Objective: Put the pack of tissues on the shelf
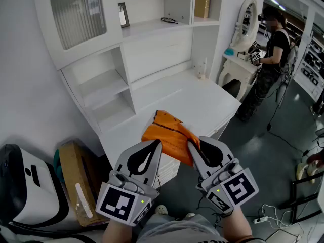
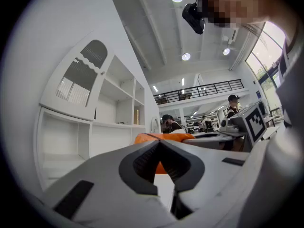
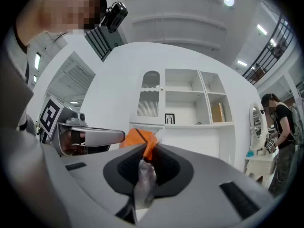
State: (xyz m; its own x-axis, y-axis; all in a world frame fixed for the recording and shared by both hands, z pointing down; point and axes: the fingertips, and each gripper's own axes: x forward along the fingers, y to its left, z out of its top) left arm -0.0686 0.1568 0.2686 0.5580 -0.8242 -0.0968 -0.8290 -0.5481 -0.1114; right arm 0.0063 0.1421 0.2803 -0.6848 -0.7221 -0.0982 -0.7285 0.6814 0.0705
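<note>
- Shelving fills the upper left of the head view: a white shelf unit (image 1: 152, 49) with open compartments, a slatted door at its top left and a row of cubbies along the top.
- Below it spreads a white desk (image 1: 202, 97), bare over most of its top.
- Far right, well apart from the desk, a person (image 1: 271, 49) in dark clothes stands at a small white vanity (image 1: 240, 67) with an oval mirror.
- On the floor at the left, a brown carton (image 1: 76, 178) leans beside the desk.
- Left gripper (image 1: 156, 143) (image 2: 159, 144): its tips are closed together on the left edge of the pack, and orange shows in the hollow just behind them.
- Right gripper (image 1: 191, 145) (image 3: 145, 148): its jaws pinch the pack's right edge, with a crumpled tail of clear wrapper (image 3: 142, 179) trailing back between the pads.
- Pack (image 1: 169, 133) (image 2: 164, 137) (image 3: 142, 139): orange and creased, it hangs between the two sets of tips, off the desk and over its front edge, stretching forward from the jaws toward the shelf unit. It lies in none of the compartments.
- On the upper shelf stand a small dark frame (image 1: 123, 14) and, in the right cubby, a yellow box (image 1: 202, 3).
- Between those two lie glasses (image 1: 169, 20).
</note>
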